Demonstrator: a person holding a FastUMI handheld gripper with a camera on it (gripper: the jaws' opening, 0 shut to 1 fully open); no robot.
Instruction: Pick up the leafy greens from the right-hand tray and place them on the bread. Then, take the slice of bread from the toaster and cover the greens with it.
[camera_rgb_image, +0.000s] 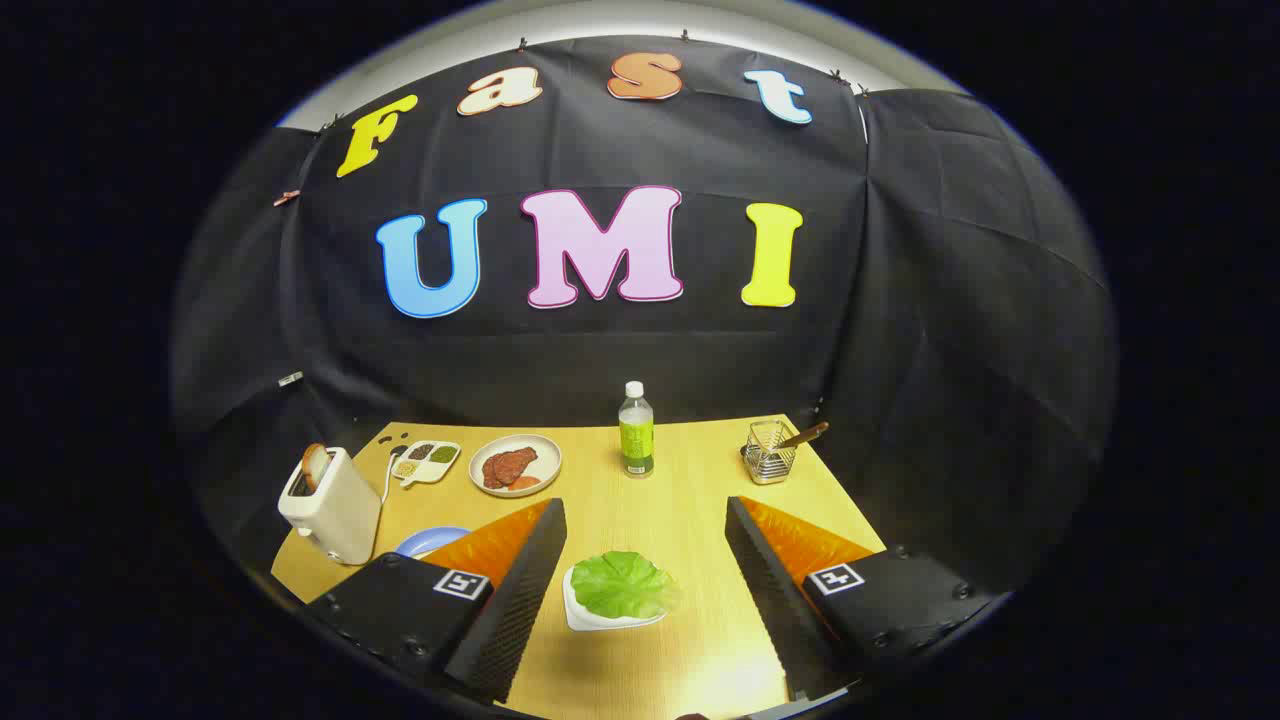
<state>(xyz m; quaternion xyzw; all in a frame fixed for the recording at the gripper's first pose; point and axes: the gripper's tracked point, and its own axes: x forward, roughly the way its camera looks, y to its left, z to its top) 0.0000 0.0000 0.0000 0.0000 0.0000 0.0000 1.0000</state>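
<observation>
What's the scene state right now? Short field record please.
gripper: open, fingers spread either side of the greens, not touching them
leafy greens: lying on a white tray, between the fingers
toaster: beyond the left finger, bread slice standing up in its slot
blue plate: beside the toaster, mostly hidden by the left finger
task stage: greens not yet picked up

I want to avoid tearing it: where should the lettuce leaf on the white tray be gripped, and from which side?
Hand-held gripper is open, lettuce leaf between its fingers. Probably pinch the leaf's ruffled edge from above; it lies flat on the white tray.
</observation>
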